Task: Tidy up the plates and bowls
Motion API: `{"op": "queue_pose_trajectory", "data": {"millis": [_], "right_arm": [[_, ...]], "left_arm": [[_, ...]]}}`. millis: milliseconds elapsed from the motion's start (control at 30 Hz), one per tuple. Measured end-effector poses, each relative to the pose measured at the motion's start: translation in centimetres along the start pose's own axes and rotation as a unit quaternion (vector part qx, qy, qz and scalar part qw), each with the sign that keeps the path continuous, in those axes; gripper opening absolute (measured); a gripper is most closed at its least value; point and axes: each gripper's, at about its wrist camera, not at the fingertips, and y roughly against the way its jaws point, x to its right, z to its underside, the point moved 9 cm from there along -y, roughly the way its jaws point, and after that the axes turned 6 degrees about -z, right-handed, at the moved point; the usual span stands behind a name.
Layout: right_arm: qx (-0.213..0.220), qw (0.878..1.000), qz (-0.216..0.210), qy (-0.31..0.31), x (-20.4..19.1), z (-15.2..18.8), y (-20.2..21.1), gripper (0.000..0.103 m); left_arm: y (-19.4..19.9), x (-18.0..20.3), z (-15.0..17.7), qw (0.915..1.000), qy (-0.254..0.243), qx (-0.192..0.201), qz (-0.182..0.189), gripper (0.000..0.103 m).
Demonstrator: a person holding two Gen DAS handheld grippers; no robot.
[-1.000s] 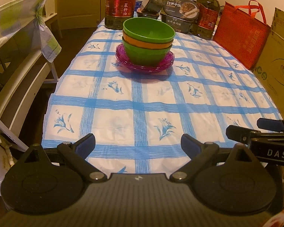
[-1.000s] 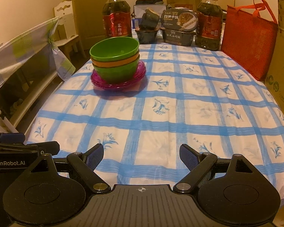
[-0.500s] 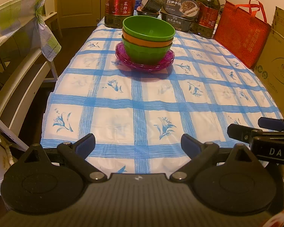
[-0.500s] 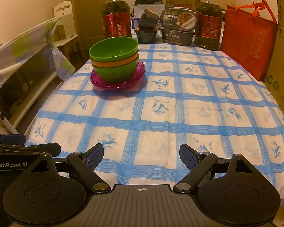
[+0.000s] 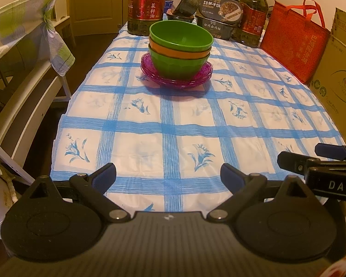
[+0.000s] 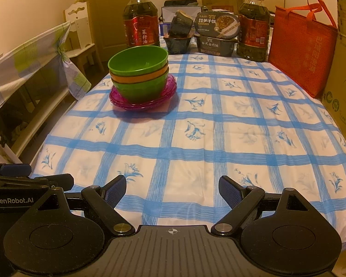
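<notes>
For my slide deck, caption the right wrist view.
Open right gripper over a blue-checked tablecloth, facing nested green and orange bowls stacked on purple plates.

"GenRobot.AI" on left claw body, seen from right wrist. "DAS" on right claw body, seen from left wrist, rest cut off. Oil bottle red label: 菜籽油. Meal box lid: 笋干饭. Red tote bag: Chinese print, unclear.

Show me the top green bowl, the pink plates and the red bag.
top green bowl (image 6: pixel 136 63): right wrist view, inside of the bowl.
pink plates (image 6: pixel 168 91): right wrist view, right rim of the stack.
red bag (image 5: pixel 293 46): left wrist view, front panel.
</notes>
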Motion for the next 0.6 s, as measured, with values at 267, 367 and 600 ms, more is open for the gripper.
{"op": "queue_pose_trajectory", "data": {"millis": [267, 367, 600], "right_arm": [[0.0, 1.0, 0.0, 0.0, 0.02, 0.01, -0.02, 0.087], [-0.001, 1.0, 0.0, 0.0, 0.08, -0.04, 0.0, 0.087], [-0.001, 1.0, 0.001, 0.0, 0.16, -0.14, -0.03, 0.087]], "left_arm": [[0.06, -0.02, -0.04, 1.0, 0.001, 0.001, 0.0, 0.096], [0.06, -0.05, -0.17, 1.0, 0.001, 0.001, -0.001, 0.096], [0.13, 0.01, -0.19, 1.0, 0.002, 0.0, 0.0, 0.096]]}}
